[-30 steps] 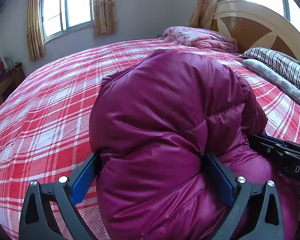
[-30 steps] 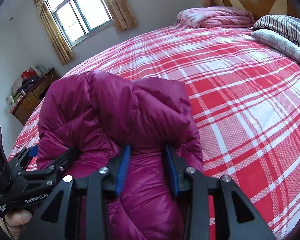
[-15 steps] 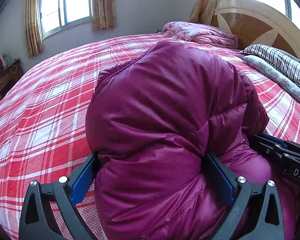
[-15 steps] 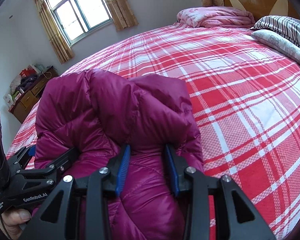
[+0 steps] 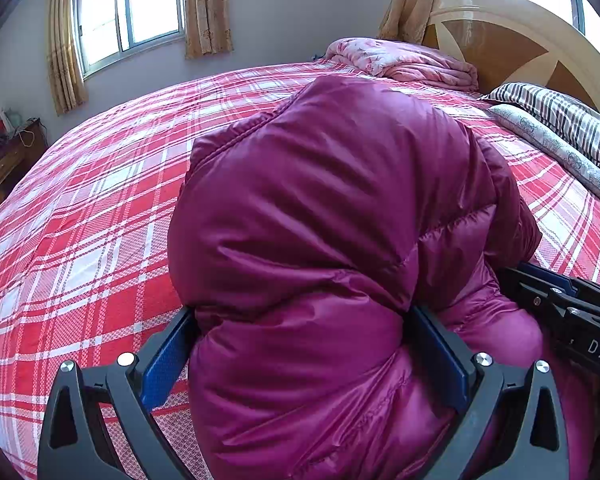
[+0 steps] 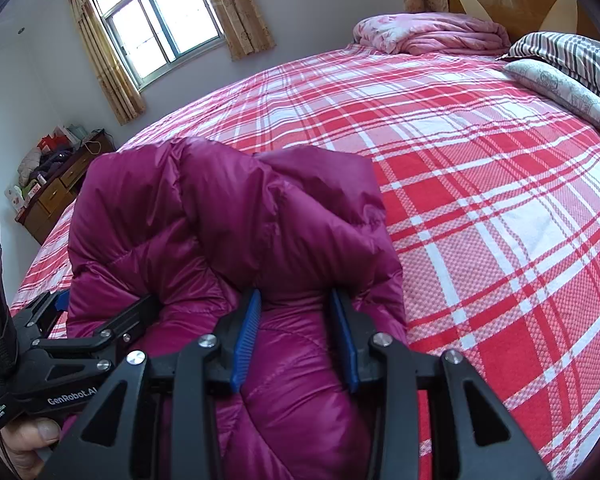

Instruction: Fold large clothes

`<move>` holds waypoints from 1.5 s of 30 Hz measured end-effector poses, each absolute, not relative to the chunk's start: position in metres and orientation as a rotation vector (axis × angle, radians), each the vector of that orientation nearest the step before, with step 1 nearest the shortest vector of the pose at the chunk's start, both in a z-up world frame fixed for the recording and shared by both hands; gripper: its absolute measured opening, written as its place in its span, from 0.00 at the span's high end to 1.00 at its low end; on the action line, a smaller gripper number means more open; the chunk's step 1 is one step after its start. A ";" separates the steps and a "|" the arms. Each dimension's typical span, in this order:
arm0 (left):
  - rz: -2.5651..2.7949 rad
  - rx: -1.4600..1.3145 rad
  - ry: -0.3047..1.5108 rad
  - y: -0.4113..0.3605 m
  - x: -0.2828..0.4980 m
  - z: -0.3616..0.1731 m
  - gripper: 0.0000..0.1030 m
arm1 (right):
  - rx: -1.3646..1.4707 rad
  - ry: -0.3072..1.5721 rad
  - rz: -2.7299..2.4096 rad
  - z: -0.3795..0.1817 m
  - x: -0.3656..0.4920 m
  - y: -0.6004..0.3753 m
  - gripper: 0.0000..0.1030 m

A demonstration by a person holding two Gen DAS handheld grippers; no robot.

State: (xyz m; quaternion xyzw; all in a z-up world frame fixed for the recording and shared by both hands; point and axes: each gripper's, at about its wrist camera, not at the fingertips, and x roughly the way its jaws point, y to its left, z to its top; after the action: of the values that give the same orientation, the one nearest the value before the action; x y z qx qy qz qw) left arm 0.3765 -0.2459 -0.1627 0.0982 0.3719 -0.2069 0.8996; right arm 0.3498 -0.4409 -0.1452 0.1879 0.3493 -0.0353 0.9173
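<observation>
Magenta down jacket (image 5: 332, 240) fills the foreground of both wrist views, bunched and folded over itself on the red plaid bed (image 5: 100, 208). Left tongs (image 5: 300, 356) are spread wide yet clenched on a thick puffy fold of the jacket, blue pads pressing into it on both sides. Right tongs (image 6: 296, 336) grasp a narrower ridge of the same jacket, their pads (image 6: 246, 340) closer together with fabric squeezed between. In the right wrist view the left tongs sit just beside, at the left edge, with the person's hand (image 6: 28, 444) below. A folded pink quilt (image 5: 404, 62) lies near the wooden headboard (image 5: 500, 32), and striped bedding (image 5: 560, 120) lies along the bed's right side.
</observation>
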 end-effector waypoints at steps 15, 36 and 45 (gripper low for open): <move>-0.456 0.170 0.788 -0.239 0.381 -0.163 0.01 | 0.405 0.706 -0.054 -0.142 0.347 -0.443 0.61; -0.606 -0.243 0.909 -0.150 0.364 -0.170 0.01 | 0.636 0.696 0.149 -0.149 0.330 -0.491 0.22; -0.703 -0.145 0.868 -0.181 0.351 -0.157 0.28 | 0.685 0.739 0.293 -0.156 0.343 -0.477 0.67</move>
State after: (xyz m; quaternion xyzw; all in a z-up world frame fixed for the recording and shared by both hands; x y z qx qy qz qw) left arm 0.3511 -0.1811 -0.1571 -0.0686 0.4114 -0.3333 0.8455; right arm 0.3430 -0.4769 -0.1563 0.3268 0.3527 0.1397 0.8656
